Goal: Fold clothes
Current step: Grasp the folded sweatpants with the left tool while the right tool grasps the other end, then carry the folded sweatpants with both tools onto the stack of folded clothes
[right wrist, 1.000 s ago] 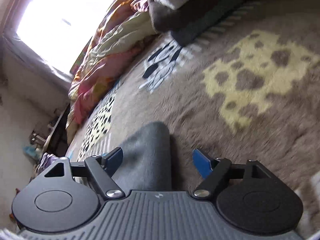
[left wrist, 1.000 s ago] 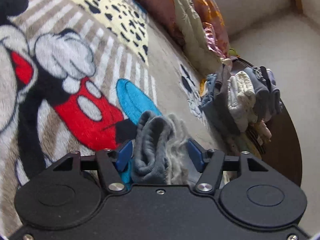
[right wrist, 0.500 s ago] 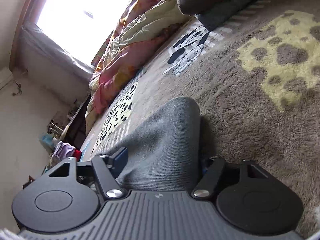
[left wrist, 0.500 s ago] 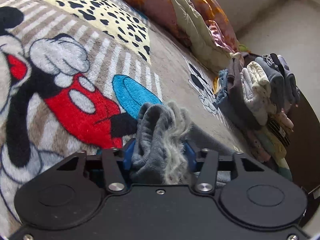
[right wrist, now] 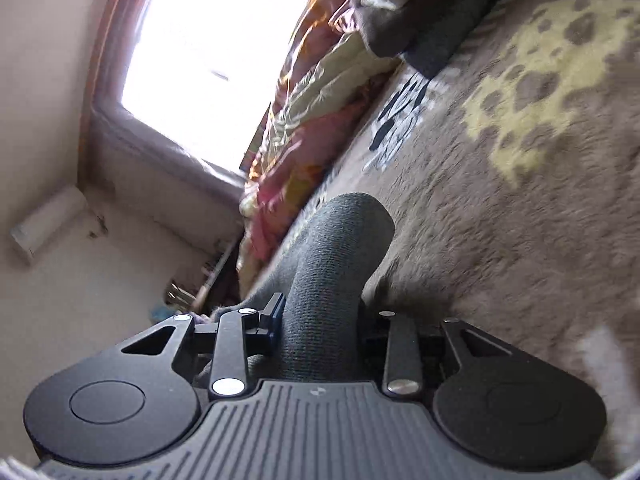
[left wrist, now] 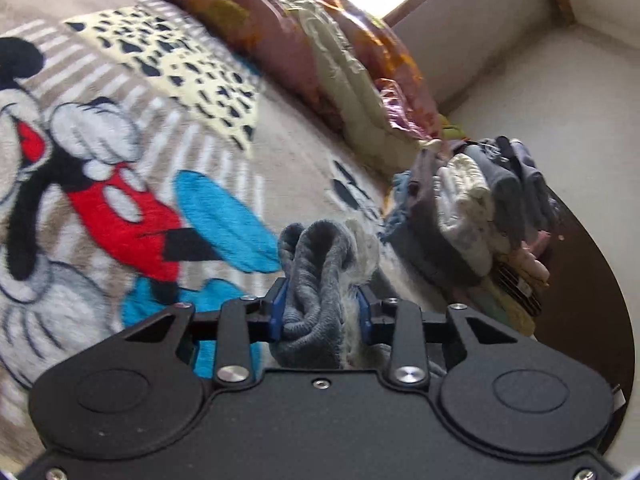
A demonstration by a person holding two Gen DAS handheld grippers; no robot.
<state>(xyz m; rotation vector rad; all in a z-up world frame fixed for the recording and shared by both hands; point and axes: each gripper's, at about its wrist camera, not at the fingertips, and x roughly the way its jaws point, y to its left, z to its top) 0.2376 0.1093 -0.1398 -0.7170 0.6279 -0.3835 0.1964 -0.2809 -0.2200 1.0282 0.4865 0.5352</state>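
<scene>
A grey knitted garment (left wrist: 316, 280) with a fuzzy pale lining is bunched between the blue pads of my left gripper (left wrist: 320, 312), which is shut on it above the cartoon-print blanket (left wrist: 100, 184). In the right wrist view my right gripper (right wrist: 320, 320) is shut on another part of the same grey garment (right wrist: 332, 272), which arches up in a rounded fold above the brown plush blanket (right wrist: 520, 220). Where the cloth runs between the two grippers is hidden.
A rumpled pink and cream quilt (left wrist: 320, 52) lies along the far side of the bed. A pile of folded clothes (left wrist: 472, 208) sits at the bed's right edge by a dark wooden board (left wrist: 592, 280). A bright window (right wrist: 208, 56) and folded bedding (right wrist: 400, 8) lie beyond.
Both grippers went from open around the grey garment to shut on it, then lifted; the cloth now stands up off the blanket and both views have tilted.
</scene>
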